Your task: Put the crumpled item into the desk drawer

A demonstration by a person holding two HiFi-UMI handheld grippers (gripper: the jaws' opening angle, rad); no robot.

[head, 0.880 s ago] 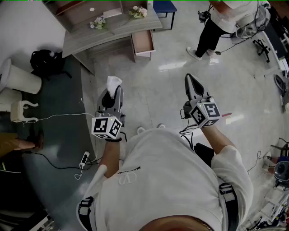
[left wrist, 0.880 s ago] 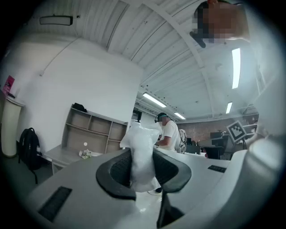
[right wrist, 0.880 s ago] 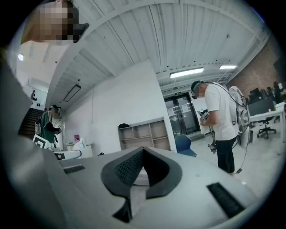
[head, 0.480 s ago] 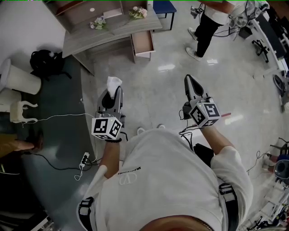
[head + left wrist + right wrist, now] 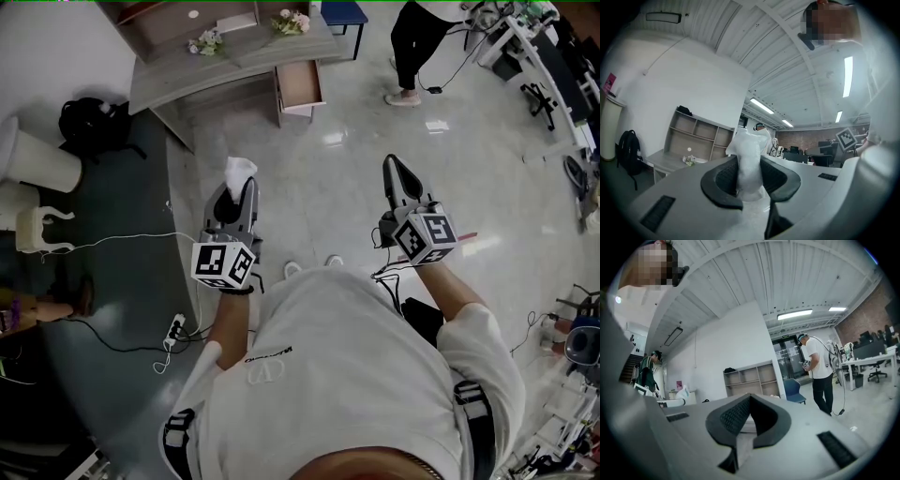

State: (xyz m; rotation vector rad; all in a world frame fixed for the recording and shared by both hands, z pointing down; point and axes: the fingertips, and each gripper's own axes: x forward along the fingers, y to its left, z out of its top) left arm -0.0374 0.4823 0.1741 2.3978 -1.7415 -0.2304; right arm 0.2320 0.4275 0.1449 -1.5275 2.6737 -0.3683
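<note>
My left gripper (image 5: 237, 190) is shut on a crumpled white item (image 5: 238, 172), which sticks out past the jaw tips. In the left gripper view that crumpled item (image 5: 749, 159) stands pinched between the two black pads (image 5: 723, 177), with my left gripper (image 5: 749, 180) pointing level toward the desk (image 5: 663, 159). Ahead on the floor stands the grey desk (image 5: 178, 80) with its drawer (image 5: 300, 89) pulled open. My right gripper (image 5: 397, 175) is held level beside the left one, shut and empty; its jaws meet at the tips in the right gripper view (image 5: 749, 401).
A person (image 5: 420, 42) stands at the far right of the desk near a blue chair (image 5: 341, 15). Flowers (image 5: 206, 42) lie on the desk. A black backpack (image 5: 89, 122) and white bins (image 5: 33, 159) are at the left. Cables (image 5: 122, 242) run over the floor.
The desk and open drawer have shifted slightly up in the head view. The person at the top right has walked further left. Both grippers keep their places and grips.
</note>
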